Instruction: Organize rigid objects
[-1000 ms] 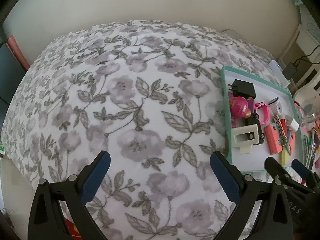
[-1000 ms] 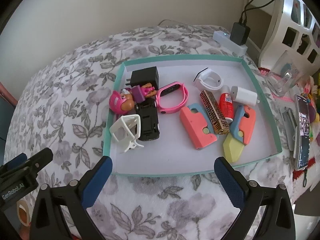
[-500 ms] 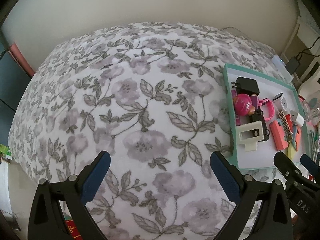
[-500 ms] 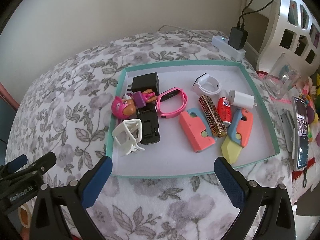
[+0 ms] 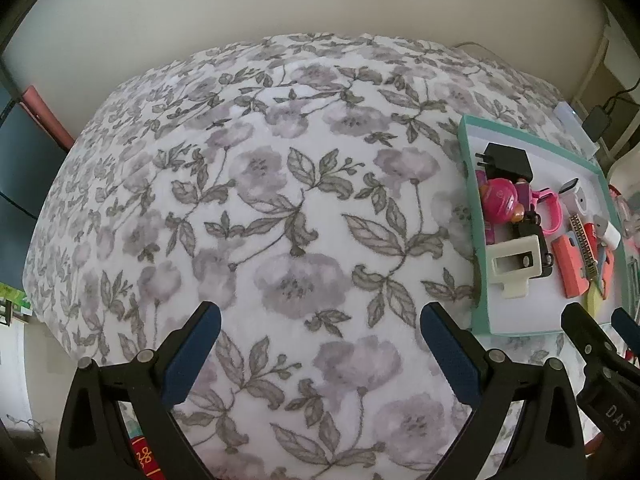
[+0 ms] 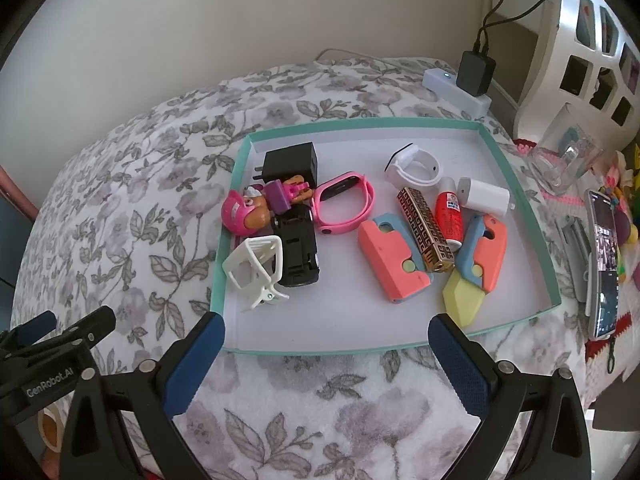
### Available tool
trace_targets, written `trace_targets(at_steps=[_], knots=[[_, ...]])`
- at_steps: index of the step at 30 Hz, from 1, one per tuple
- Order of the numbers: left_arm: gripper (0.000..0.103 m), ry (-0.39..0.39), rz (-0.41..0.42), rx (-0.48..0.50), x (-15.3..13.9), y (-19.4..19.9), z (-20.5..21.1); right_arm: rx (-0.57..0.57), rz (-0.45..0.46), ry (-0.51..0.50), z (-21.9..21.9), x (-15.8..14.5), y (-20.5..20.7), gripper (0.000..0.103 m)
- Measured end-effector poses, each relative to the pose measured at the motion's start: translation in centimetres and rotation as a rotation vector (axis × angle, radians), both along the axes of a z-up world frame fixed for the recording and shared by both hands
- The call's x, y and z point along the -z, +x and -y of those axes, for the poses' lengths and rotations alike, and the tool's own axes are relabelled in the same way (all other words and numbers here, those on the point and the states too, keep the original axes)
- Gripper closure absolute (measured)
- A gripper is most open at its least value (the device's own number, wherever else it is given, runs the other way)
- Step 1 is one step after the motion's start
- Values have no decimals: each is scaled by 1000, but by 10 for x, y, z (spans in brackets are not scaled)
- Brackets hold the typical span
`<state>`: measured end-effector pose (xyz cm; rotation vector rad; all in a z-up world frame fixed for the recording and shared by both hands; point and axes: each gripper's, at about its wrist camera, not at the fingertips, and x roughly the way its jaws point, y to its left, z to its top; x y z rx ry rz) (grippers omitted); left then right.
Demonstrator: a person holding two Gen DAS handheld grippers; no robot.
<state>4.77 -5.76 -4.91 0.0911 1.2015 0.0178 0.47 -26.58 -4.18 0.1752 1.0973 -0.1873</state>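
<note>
Hovering wide open and empty, right gripper [image 6: 326, 354] before tray [image 6: 360, 350], left gripper [image 5: 320, 346] over blanket [image 5: 240, 200].

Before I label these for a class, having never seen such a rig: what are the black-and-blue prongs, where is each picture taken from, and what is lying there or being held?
The prongs are hand-held two-finger grippers; a person carries one in each hand, and there is no robot arm. Each gripper has a wide-angle camera looking forward along its fingers.

The left gripper looks mostly at a flowered blanket. The right gripper looks at a shallow teal-rimmed tray on that blanket.

In the tray lie a black charger, a small doll with a pink helmet, a white clip, a black toy car, a pink watch band, a white band, a gold patterned tube, a small red bottle, a white plug and two coral-and-blue folding toys.

Both grippers are open and hold nothing.
</note>
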Motion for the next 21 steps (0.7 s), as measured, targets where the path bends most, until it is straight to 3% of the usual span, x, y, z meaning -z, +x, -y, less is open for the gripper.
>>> trace_targets(at_steps=[21], knots=[[3,13,-7,-12,1,2,-2,-3,-6,-7,-2,1,0,0]])
